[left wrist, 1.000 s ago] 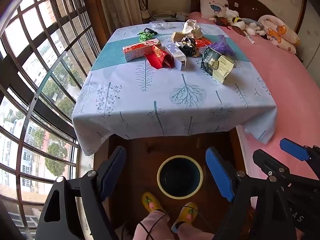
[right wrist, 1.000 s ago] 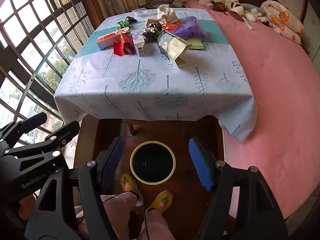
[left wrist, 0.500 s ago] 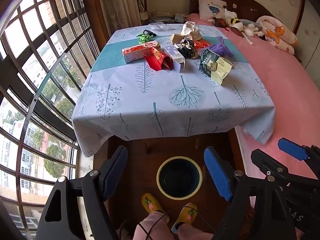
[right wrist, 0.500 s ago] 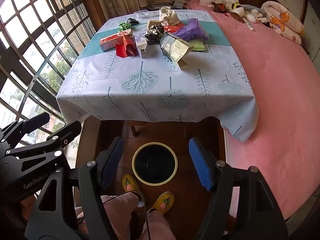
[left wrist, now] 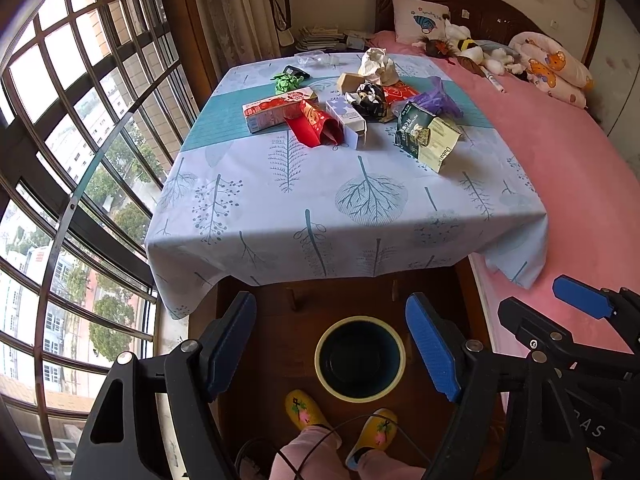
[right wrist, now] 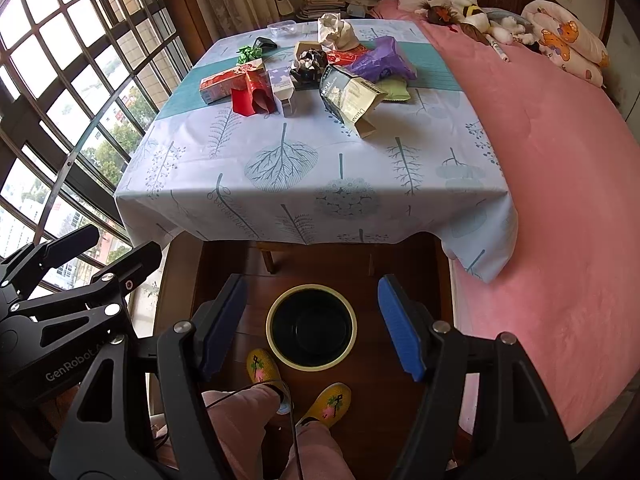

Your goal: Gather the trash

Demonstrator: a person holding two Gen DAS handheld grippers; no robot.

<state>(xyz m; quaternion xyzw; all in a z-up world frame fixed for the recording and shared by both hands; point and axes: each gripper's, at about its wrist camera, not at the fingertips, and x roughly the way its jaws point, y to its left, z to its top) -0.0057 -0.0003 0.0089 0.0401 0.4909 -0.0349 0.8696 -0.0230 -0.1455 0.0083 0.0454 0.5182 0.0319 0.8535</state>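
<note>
Left gripper (left wrist: 332, 344): fingers spread wide, nothing between the blue pads; it hangs above the floor on the near side of the table. Right gripper (right wrist: 312, 326): likewise spread wide and holding nothing, just beside the left one.

Bin (left wrist: 360, 358): a round container with a pale yellow rim and dark interior, standing upright on the brown wooden floor directly below both grippers, near the table's near edge. Two yellow slippers (right wrist: 298, 386) sit on its near side (the person's feet).

Table (left wrist: 352, 216): covered by a pale blue cloth printed with trees, with a teal band across the far half. All trash lies on the far half, well apart from the grippers:

- red and white carton (left wrist: 276, 110), lying flat at the left of the pile;
- red paper pouch (left wrist: 316, 128), open end facing near, touching the carton;
- small white box (left wrist: 346, 118), just right of the pouch;
- crumpled black-and-white wrapper (left wrist: 370, 100), behind the white box;
- dark green and cream packet (right wrist: 350, 96), nearest item on the right;
- purple plastic bag (right wrist: 382, 60), behind the packet;
- crumpled white paper (right wrist: 336, 34), at the far side;
- green ribbon scrap (left wrist: 286, 80), far left.

A bed with a pink cover (right wrist: 560, 160) adjoins the table on the right; a barred window (left wrist: 80, 120) runs along the left.
</note>
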